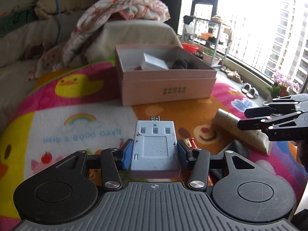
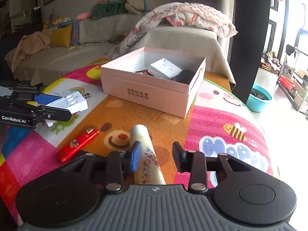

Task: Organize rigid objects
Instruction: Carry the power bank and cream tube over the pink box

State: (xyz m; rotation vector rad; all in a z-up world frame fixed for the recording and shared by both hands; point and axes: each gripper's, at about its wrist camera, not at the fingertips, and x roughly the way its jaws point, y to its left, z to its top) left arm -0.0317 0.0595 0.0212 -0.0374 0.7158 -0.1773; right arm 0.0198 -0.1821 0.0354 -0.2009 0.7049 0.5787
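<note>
Tongs: your left tongs (image 1: pixel 155 152) clamp the charger (image 1: pixel 155 146), your right tongs (image 2: pixel 156 155) gape wide around the tube (image 2: pixel 144 154), near the box (image 2: pixel 154 88).

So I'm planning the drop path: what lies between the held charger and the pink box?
Nothing: in the left wrist view only bare playmat separates the charger in the left gripper from the pink box.

A beige sofa (image 2: pixel 92 28) carries a floral blanket (image 2: pixel 192 17). A teal basin (image 2: pixel 258 101) sits on the floor near a metal rack (image 2: pixel 294 80).
</note>
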